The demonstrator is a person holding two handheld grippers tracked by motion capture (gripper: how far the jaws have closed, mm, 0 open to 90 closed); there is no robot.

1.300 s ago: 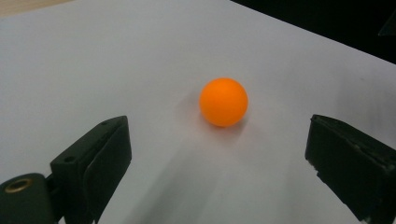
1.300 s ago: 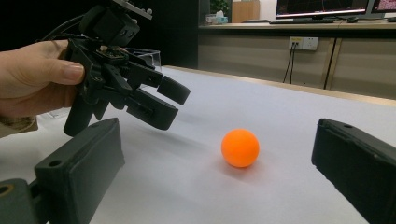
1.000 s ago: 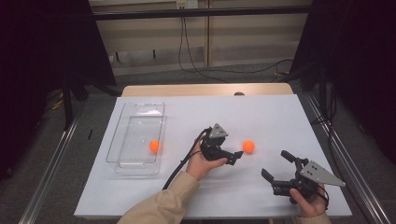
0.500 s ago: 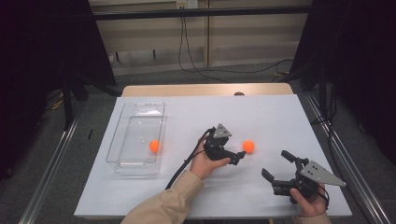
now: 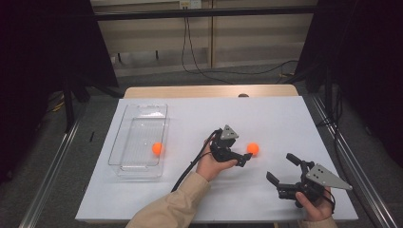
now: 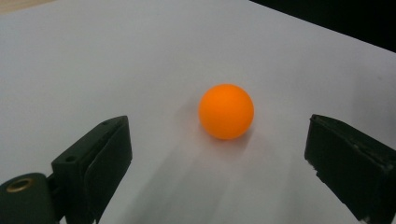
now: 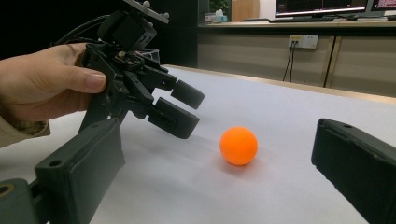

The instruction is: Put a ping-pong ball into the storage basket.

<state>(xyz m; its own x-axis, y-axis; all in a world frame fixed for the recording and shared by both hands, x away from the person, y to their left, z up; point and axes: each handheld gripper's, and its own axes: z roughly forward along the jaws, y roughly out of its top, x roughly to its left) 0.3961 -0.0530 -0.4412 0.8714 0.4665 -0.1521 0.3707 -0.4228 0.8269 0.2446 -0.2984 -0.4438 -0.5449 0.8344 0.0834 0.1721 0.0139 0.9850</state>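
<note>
An orange ball (image 5: 253, 148) lies on the white table (image 5: 266, 114), right of the middle. My left gripper (image 5: 243, 155) sits just left of it, pointing at it with its jaws open. In the left gripper view the ball (image 6: 226, 111) lies a little ahead of the jaws' gap, touching neither jaw of the left gripper (image 6: 218, 144). My right gripper (image 5: 282, 168) rests open near the front right. In its view the same ball (image 7: 238, 145) sits beyond the open right gripper (image 7: 215, 154), beside the left gripper (image 7: 180, 107). A second orange ball (image 5: 157, 148) lies in the clear tray (image 5: 142, 116).
The clear plastic tray stands on the left part of the table. A black cable (image 5: 187, 171) trails from the left gripper toward the front edge. A wooden strip (image 5: 209, 91) borders the table's far side, with dark frames at both sides.
My left gripper has edged slightly to the right, closer to the ball on the table. The right gripper and both balls have stayed put.
</note>
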